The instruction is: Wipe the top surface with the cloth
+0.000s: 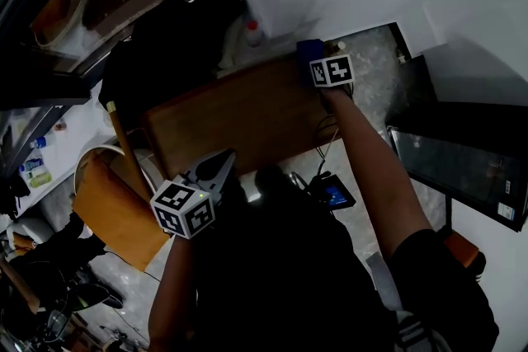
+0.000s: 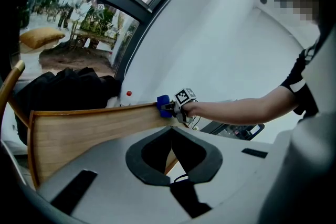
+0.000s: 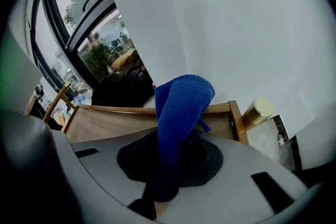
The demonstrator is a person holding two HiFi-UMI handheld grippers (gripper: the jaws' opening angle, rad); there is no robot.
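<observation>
Blue cloth (image 3: 181, 107) in right gripper (image 3: 171, 140)

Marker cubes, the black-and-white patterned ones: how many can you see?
2. One cube rides on the left gripper, by the wooden top's near edge. The other is on the right gripper, at the far corner with the blue cloth. None seems hidden.

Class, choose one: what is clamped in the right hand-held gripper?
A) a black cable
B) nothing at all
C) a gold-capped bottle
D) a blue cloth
D: in the right gripper view the blue cloth stands pinched between the jaws of the right hand-held gripper, above the wooden top.
</observation>
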